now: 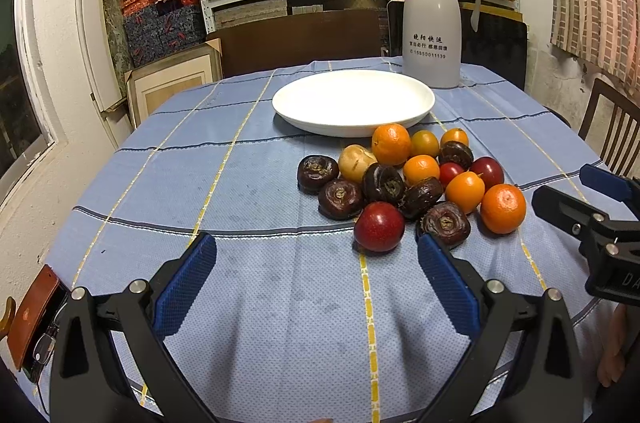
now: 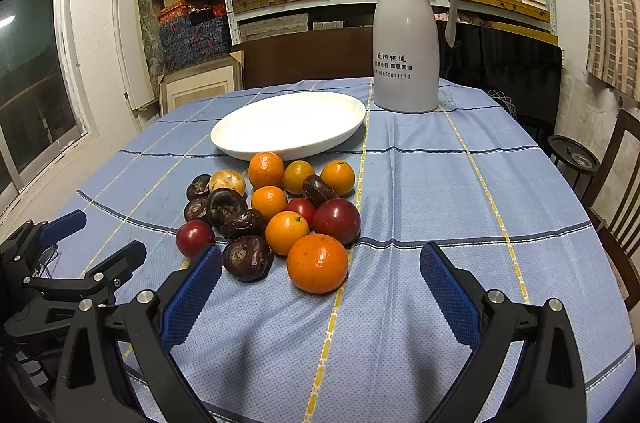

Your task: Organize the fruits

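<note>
1. A heap of fruit (image 2: 276, 219) lies loose on the blue checked cloth (image 2: 440, 191), just in front of a white plate (image 2: 288, 125) with nothing on it; a grey jug (image 2: 406, 51) stands behind the plate, to its right.

2. The left gripper (image 1: 316, 255) hovers low over the cloth at the near edge of the heap, jaws spread wide and holding nothing. A red fruit (image 1: 379, 226) and a dark chestnut (image 1: 445, 223) sit just past its right finger.

3. The right gripper (image 2: 320, 271) is likewise agape and empty. A large orange (image 2: 317, 263) lies between its fingers, a little ahead of the tips, untouched.

4. By the look of it, sorting has not yet begun: every fruit is still on the cloth and none on the plate. The step in hand seems to be the first pick.

5. The next move likely calls for the right gripper to ease forward until its pads flank the orange, close gently on it, then lift it clear of its neighbours and carry it over the heap to the plate.

6. The round fruits touch one another, so a nudge could set them rolling.
</note>
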Demonstrator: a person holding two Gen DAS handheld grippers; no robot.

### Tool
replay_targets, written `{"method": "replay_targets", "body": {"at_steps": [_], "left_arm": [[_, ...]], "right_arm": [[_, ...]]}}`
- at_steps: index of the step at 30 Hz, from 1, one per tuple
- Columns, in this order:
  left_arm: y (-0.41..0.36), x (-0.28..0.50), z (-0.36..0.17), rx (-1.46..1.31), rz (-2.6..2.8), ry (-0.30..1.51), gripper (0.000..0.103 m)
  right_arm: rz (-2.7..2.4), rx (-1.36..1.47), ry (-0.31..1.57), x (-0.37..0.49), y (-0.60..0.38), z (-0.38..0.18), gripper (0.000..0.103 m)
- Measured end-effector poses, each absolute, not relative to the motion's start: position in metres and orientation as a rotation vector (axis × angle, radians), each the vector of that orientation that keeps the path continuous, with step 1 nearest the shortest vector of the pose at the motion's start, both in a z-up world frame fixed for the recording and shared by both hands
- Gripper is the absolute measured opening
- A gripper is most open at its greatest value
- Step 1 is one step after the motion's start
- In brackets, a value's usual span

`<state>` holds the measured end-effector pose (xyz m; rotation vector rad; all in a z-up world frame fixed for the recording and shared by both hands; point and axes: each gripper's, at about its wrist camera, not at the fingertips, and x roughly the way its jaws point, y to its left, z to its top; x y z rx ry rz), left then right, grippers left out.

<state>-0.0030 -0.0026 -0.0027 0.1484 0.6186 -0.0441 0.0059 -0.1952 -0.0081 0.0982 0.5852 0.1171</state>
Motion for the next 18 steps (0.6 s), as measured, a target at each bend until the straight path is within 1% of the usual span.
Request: {"method": "replay_targets", "body": {"at_steps": [18], "left_arm": [[-0.0084, 0.0017, -0.0075, 0.147, -0.048, 0.628, 0.099]], "right_arm": [[0.118, 0.098, 0.589, 0.0069, -0.1944, -0.0097, 0.1]]}}
